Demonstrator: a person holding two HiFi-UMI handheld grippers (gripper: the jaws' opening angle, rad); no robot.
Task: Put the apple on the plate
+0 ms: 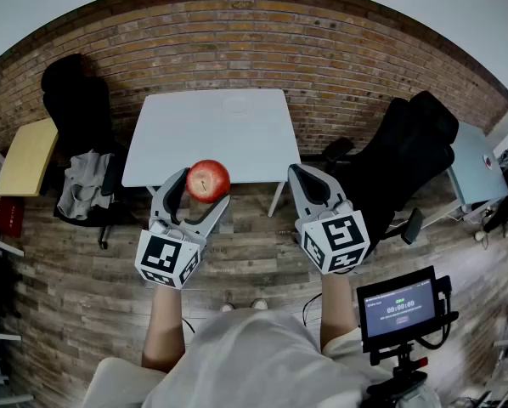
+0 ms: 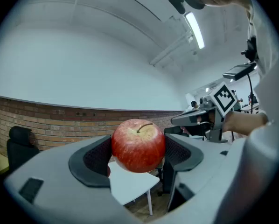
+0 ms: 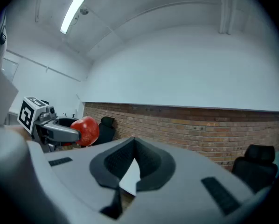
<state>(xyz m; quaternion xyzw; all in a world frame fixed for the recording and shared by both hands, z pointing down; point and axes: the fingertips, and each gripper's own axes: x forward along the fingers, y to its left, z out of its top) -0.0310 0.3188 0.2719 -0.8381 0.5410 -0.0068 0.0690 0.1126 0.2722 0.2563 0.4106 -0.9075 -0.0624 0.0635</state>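
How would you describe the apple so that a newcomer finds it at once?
Start at the brick wall and the white table before it. In the head view, over the table's near edge, the left gripper grips the apple, the only round red thing.

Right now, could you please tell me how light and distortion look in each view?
Head view: fisheye bows the brick wall into an arc, light even. Left gripper view: apple sharp, ceiling light glares, corners dark. Right gripper view: dark corners too, near jaws slightly soft.
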